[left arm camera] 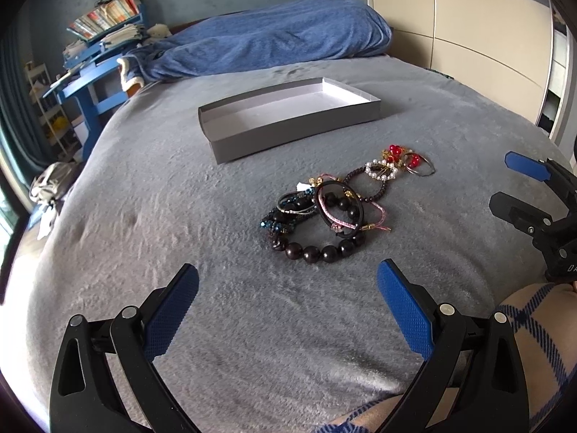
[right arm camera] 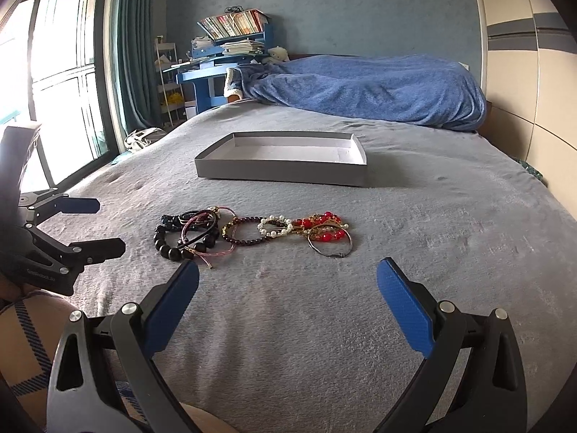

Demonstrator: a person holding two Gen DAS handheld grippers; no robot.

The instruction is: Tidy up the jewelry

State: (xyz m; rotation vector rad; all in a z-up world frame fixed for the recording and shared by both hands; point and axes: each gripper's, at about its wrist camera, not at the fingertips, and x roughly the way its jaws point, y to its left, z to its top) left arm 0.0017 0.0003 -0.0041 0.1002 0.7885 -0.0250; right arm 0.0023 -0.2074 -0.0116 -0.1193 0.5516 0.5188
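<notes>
A pile of jewelry lies on the grey bed cover: a dark bead bracelet (left arm camera: 319, 250), a black bangle (left arm camera: 339, 207), a pink cord bracelet (left arm camera: 375, 218), a pearl ring (left arm camera: 380, 170), red beads (left arm camera: 396, 151) and a thin metal bangle (left arm camera: 422, 167). The same pile shows in the right wrist view, dark beads (right arm camera: 169, 247) at left, red beads (right arm camera: 324, 229) at right. An empty grey box (left arm camera: 288, 122) (right arm camera: 281, 171) sits beyond the pile. My left gripper (left arm camera: 287, 281) is open, just short of the dark beads. My right gripper (right arm camera: 287, 281) is open, short of the pile.
A blue blanket (left arm camera: 270, 43) is bunched at the bed's far end. A blue desk with books (right arm camera: 230, 54) stands past the bed's left corner, by a window (right arm camera: 61, 72). A wardrobe (left arm camera: 468, 36) runs along the right. The right gripper also shows at the left wrist view's right edge (left arm camera: 512, 184).
</notes>
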